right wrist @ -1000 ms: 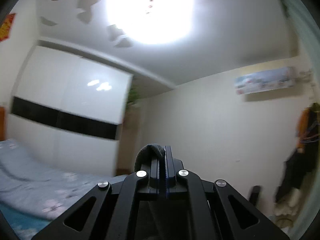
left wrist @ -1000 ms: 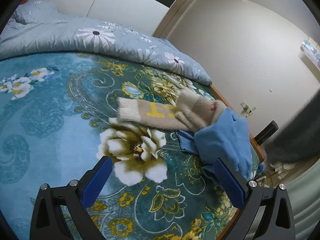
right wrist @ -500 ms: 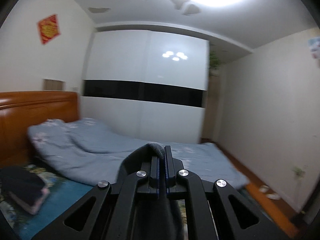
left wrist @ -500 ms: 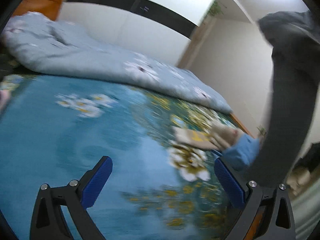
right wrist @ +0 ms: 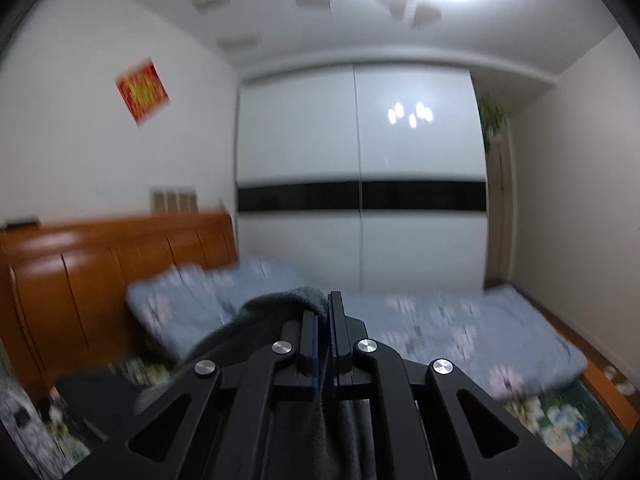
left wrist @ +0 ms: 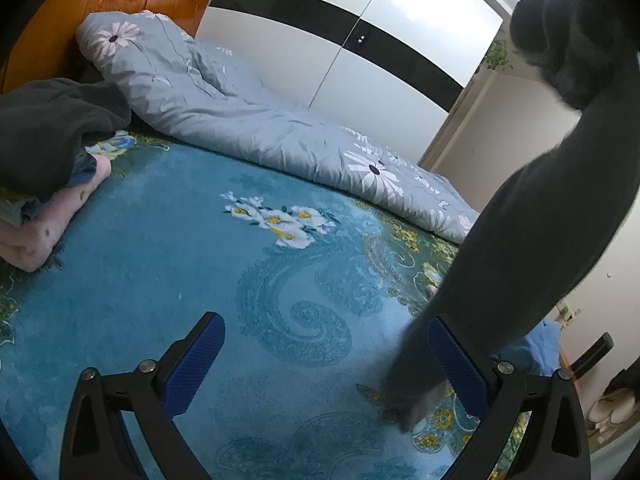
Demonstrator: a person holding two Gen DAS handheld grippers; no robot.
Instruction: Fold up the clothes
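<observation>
A dark grey garment (left wrist: 552,216) hangs from the upper right down to the blue flowered bedspread (left wrist: 168,264), its lower end touching the cover beside my left gripper's right finger. My left gripper (left wrist: 324,356) is open over the bedspread, with nothing between its blue pads. In the right wrist view my right gripper (right wrist: 324,312) is shut on a fold of the same grey garment (right wrist: 280,308), which bulges out left of the jaws and hangs below them.
A rolled grey-blue duvet (left wrist: 248,120) lies along the far side of the bed. Stacked folded clothes (left wrist: 44,168), dark on top and pink beneath, sit at the left by the wooden headboard (left wrist: 92,12). A white wardrobe (right wrist: 360,184) stands behind; blue cloth (left wrist: 540,344) lies at the right edge.
Both views have swung left toward the headboard. The grey garment has come down in front of my left gripper until its end meets the bedspread. The beige and blue clothes have slid out of sight.
</observation>
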